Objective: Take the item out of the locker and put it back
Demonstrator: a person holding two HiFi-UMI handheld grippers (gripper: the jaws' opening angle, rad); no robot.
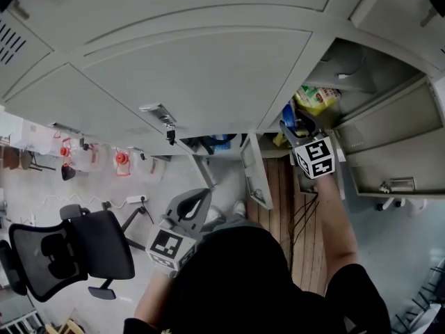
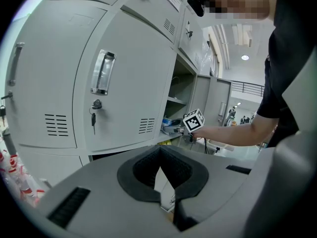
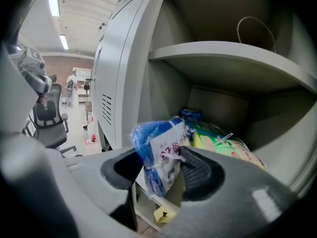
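Observation:
My right gripper (image 3: pixel 163 160) reaches into the open locker compartment (image 3: pixel 163 93) and is shut on a blue plastic pack with a white label (image 3: pixel 156 143), at the front edge of the lower shelf. From the head view, that gripper (image 1: pixel 299 127) with its marker cube is at the compartment mouth, next to the blue pack (image 1: pixel 288 113). A green and yellow pack (image 3: pixel 225 143) lies just behind it on the same shelf. My left gripper (image 2: pixel 159 155) is shut and holds nothing. It hangs low in front of the closed locker doors (image 2: pixel 124 83), away from the compartment.
The compartment's door (image 1: pixel 254 169) stands swung open to the left of my right arm. An upper shelf (image 3: pixel 223 58) spans the compartment above the packs. A black office chair (image 1: pixel 69 249) stands on the floor to the left. A key hangs in a closed door's lock (image 2: pixel 93 114).

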